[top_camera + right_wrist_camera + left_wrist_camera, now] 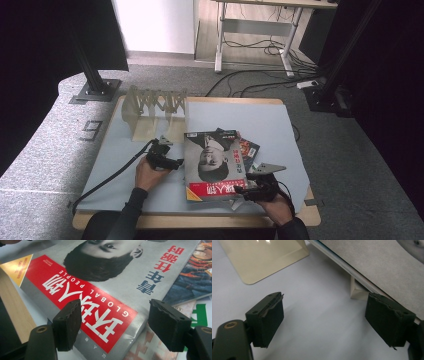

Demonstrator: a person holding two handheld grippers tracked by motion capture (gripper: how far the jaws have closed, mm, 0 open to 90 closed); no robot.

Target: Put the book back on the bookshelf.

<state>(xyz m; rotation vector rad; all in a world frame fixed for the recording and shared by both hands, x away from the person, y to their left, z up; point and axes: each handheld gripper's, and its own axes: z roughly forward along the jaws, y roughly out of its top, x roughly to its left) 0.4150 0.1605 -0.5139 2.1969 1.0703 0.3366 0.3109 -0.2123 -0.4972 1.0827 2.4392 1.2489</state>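
Right gripper (248,186) sitting lower right of high view, jaws standing open over magazine (214,162) near its red title band, not pinching it; left gripper (176,162) lying at magazine's left edge, jaws gaping, nothing held, one jaw beside page edges; magazine resting mid-table atop other magazines (248,148); rack (156,111) standing upper left of table (280,125)

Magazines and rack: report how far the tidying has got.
Done: nothing is filed; the pale, zigzag-topped plastic rack holds no magazine. In hand: both grippers flank the grey portrait magazine with the red title band, top of the stack on the pale blue mat. The left gripper is open at its left edge, and the right gripper is open over its near corner; neither grips. Left: lift each magazine and slot it into the rack.
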